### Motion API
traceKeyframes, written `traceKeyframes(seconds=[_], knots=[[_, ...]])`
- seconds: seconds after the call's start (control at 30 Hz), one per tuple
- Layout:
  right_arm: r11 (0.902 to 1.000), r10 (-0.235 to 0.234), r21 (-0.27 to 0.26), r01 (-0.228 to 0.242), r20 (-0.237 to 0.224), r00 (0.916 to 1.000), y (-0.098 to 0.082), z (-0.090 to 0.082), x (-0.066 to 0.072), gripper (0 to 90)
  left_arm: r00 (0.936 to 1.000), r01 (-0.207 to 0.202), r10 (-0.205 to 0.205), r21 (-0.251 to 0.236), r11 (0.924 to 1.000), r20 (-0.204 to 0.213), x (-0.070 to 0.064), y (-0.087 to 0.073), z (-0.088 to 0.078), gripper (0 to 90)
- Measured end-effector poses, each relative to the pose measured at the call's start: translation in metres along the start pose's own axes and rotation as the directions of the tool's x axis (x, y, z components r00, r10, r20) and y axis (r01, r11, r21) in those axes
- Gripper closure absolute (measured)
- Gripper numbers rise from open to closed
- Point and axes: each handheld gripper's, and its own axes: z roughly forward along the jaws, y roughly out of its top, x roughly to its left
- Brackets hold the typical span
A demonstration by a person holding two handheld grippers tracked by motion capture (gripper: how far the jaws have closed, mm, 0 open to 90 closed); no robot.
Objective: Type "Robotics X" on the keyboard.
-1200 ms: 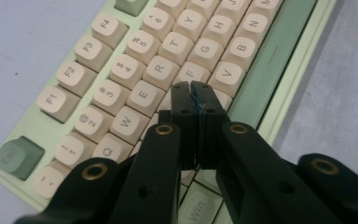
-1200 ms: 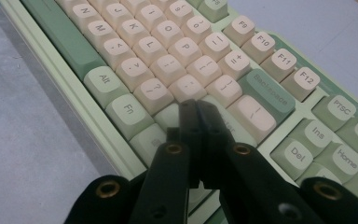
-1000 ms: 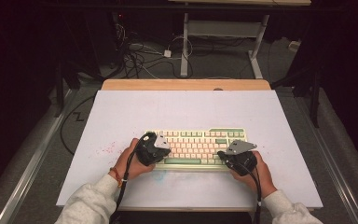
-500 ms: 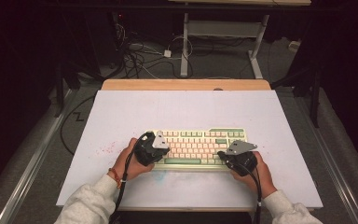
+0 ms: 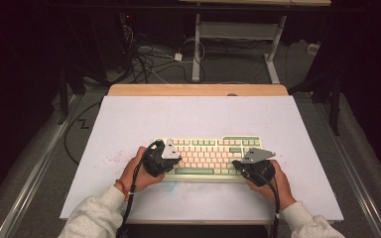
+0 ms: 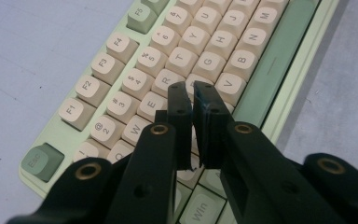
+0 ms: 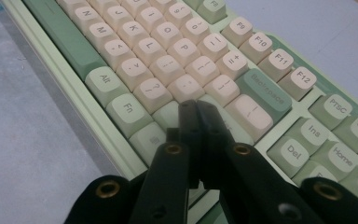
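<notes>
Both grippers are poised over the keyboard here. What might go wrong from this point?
The left gripper, whose jaws have just been opening slightly and hold nothing, has blunt tips wide beside the keycaps near D and F, so it may press two keys at once. The right gripper, shut, hangs by the keys beside Backspace and could hit the wrong one. Either push might slide the keyboard on the table.
</notes>
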Motion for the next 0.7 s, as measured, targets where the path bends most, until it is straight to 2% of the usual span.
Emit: traceKeyframes(seconds=[0.23, 0.33, 0.43, 0.53, 0.7], knots=[[0.9988, -0.011, -0.048, 0.012, 0.011, 0.9999, 0.006, -0.012, 0.002, 88.3, 0.9997, -0.006, 0.006, -0.027, 0.9996, -0.024, 0.0, 0.0, -0.003, 76.4], [0.9977, -0.009, -0.067, 0.01, 0.015, 0.9998, 0.009, -0.016, 0.002, 87.8, 0.9993, -0.013, 0.012, -0.035, 0.9993, -0.035, 0.0, -0.001, -0.005, 70.7], [0.9967, -0.009, -0.08, 0.01, 0.018, 0.9998, 0.011, -0.019, 0.003, 85.7, 0.9976, -0.004, 0.0, -0.05, 0.9988, -0.069, 0.0, -0.001, -0.006, 62.4], [0.996, -0.003, -0.089, 0.006, 0.035, 0.9994, 0.012, -0.022, 0.003, 75.6, 0.9951, -0.004, -0.002, -0.057, 0.9984, -0.098, -0.001, -0.001, -0.007, 54.2], [0.994, 0.026, -0.108, -0.019, 0.071, 0.9972, 0.012, -0.027, -0.001, 60.6, 0.9934, -0.027, 0.019, -0.076, 0.9967, -0.113, -0.006, -0.002, -0.007, 38.7]])
